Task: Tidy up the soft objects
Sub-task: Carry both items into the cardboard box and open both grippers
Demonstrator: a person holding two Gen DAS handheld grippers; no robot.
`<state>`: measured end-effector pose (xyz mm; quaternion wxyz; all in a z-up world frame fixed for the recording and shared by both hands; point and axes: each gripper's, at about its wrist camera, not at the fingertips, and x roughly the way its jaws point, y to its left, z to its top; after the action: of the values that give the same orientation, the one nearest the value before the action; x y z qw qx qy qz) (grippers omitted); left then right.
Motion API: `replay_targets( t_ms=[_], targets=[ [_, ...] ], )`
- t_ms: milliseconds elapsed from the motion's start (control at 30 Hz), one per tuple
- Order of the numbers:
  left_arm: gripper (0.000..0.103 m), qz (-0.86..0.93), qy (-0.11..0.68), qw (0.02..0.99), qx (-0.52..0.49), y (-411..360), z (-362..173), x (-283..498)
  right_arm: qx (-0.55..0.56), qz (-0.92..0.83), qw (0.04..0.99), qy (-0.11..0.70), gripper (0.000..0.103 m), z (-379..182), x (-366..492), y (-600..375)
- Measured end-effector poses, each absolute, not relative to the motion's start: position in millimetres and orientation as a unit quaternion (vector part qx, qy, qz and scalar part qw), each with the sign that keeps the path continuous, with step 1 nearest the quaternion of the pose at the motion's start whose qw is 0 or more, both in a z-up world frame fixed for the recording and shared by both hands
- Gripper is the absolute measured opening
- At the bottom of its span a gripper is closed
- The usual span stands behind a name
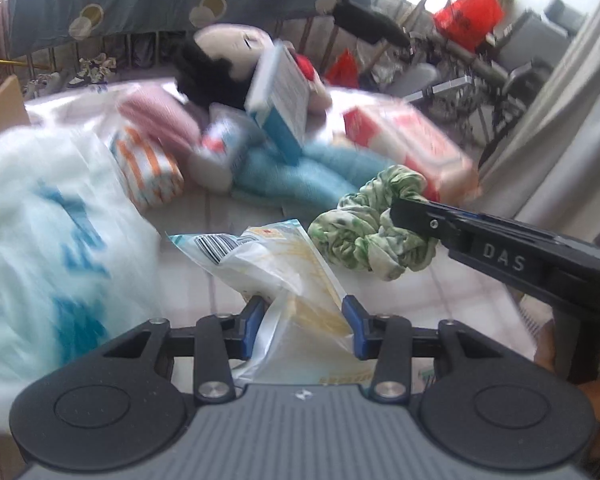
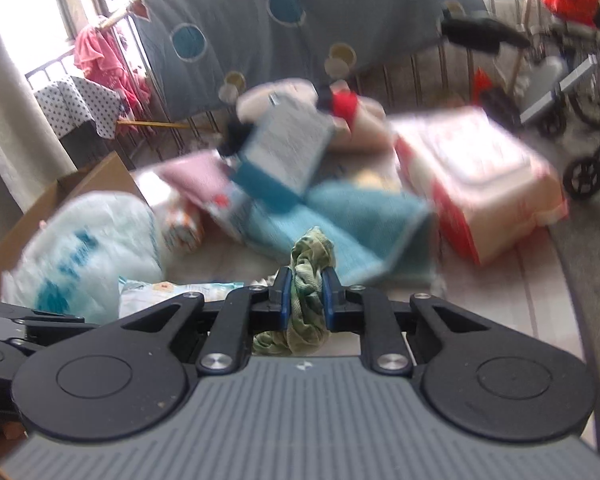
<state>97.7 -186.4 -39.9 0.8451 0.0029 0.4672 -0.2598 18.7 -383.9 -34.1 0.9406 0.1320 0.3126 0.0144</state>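
My left gripper is shut on a clear plastic packet with yellow print and a barcode, which sticks up from between the blue pads. From the right my right gripper reaches in, shut on a green patterned scrunchie that hangs from its tip just right of the packet. In the right wrist view the scrunchie is bunched between the pads of the right gripper, and the packet shows low on the left.
On the pale floor ahead lie a dark-haired doll, a blue towel, a blue-white box, a pink cloth and an orange-striped pack. A red-white wipes pack lies right, a white-blue bag and cardboard box left.
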Motion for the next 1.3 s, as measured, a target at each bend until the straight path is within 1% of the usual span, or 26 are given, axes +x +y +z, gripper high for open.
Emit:
replay_targets(
  t_ms=[200,367,533,700,833,1000,1100,1167,1300],
  targets=[
    [0.043,-0.256,0.450,0.853,-0.065,-146,12,139,0.092,0.039,0.955,0.280,0.014,32,54,-352],
    [0.043,-0.233,0.441,0.860,-0.105,-96,50,173,0.086,0.088,0.955,0.270,0.014,86,96,-312],
    [0.043,-0.189,0.420,0.880,-0.118,-36,84,194,0.076,0.147,0.946,0.279,0.014,124,147,-249],
    [0.043,-0.127,0.399,0.902,-0.101,23,105,205,0.068,0.206,0.930,0.296,0.014,147,189,-175],
    [0.044,-0.081,0.400,0.909,-0.086,62,109,216,0.062,0.246,0.911,0.324,0.014,150,223,-112],
    [0.044,-0.045,0.424,0.902,-0.074,99,85,236,0.038,0.268,0.891,0.364,0.014,135,263,-43],
    [0.044,-0.038,0.447,0.891,-0.070,115,60,247,0.012,0.266,0.881,0.391,0.014,118,288,-10],
    [0.044,-0.037,0.464,0.883,-0.067,121,41,256,-0.010,0.259,0.873,0.413,0.014,97,311,6],
    [0.044,-0.044,0.489,0.870,-0.038,115,11,275,-0.043,0.237,0.860,0.451,0.015,59,341,28]
  ],
)
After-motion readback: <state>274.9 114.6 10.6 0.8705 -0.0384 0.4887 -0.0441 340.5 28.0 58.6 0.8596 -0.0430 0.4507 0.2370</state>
